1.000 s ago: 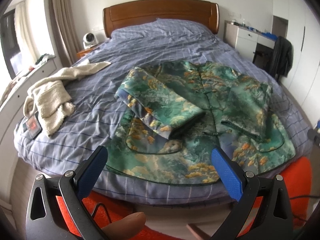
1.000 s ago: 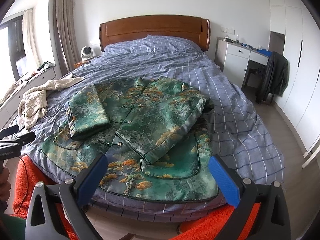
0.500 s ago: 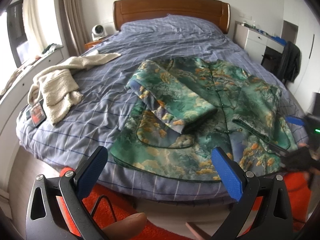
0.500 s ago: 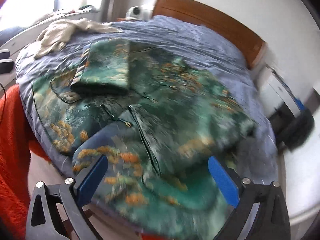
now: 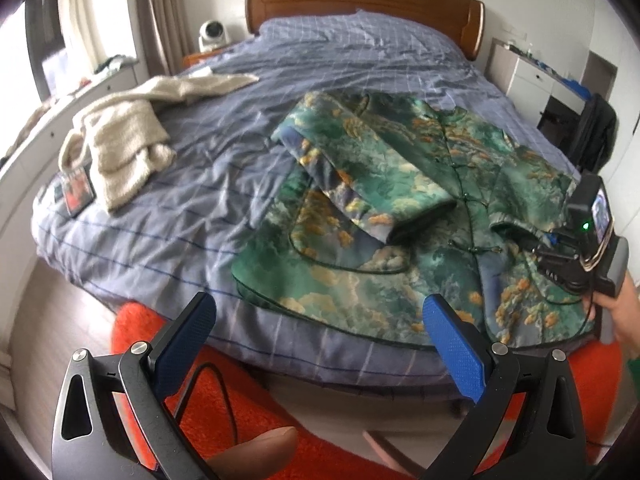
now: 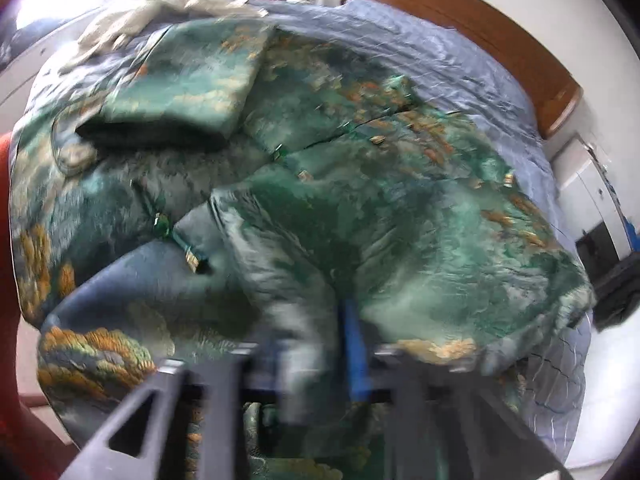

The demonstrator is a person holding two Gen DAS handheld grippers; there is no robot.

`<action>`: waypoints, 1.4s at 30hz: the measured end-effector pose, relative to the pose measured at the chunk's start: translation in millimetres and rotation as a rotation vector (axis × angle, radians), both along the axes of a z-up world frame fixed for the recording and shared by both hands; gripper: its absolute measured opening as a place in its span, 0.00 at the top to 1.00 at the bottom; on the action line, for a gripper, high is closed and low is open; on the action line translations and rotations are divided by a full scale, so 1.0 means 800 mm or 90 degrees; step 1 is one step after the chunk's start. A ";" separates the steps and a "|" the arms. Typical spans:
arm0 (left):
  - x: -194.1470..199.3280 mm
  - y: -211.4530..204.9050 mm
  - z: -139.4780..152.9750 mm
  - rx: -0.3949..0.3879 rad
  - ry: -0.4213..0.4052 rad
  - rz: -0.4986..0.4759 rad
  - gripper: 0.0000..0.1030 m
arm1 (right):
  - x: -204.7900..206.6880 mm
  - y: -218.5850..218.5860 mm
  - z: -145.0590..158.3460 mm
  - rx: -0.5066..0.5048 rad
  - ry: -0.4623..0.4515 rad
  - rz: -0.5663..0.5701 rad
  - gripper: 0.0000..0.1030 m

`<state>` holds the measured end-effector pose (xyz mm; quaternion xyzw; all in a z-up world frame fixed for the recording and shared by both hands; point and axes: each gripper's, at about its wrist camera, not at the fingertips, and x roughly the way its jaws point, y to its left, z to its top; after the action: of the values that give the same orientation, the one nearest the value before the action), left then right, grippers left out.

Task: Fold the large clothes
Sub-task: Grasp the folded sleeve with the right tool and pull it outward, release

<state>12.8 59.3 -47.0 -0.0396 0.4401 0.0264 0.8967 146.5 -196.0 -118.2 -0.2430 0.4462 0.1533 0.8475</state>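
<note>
A green and gold brocade jacket (image 5: 400, 208) lies flat on the blue checked bed (image 5: 200, 184), both sleeves folded in over its front. My left gripper (image 5: 316, 344) is open and empty, held off the foot of the bed below the jacket's left hem. In the right wrist view the jacket (image 6: 320, 184) fills the frame and is blurred. My right gripper (image 6: 320, 352) has its fingers drawn close together on the cuff end of the right sleeve (image 6: 304, 320). Its body shows in the left wrist view (image 5: 588, 240) at the jacket's right side.
A cream knitted garment (image 5: 124, 136) and a phone (image 5: 76, 192) lie on the bed's left side. An orange rug (image 5: 248, 412) covers the floor at the foot. A white desk (image 5: 532, 76) and a dark coat on a chair (image 5: 596, 136) stand to the right.
My right gripper has dropped down onto the jacket and closed from wide open onto the right sleeve. My left gripper has shifted left, still open.
</note>
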 end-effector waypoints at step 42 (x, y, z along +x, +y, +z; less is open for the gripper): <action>0.108 -0.077 -0.040 0.164 -0.027 -0.315 0.00 | -0.128 -0.476 0.074 0.114 -0.161 -0.707 0.42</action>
<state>99.2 -2.2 -79.2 0.1832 0.4103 -0.1387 0.8826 44.0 -577.1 -59.1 0.0839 0.3872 -0.3077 0.8651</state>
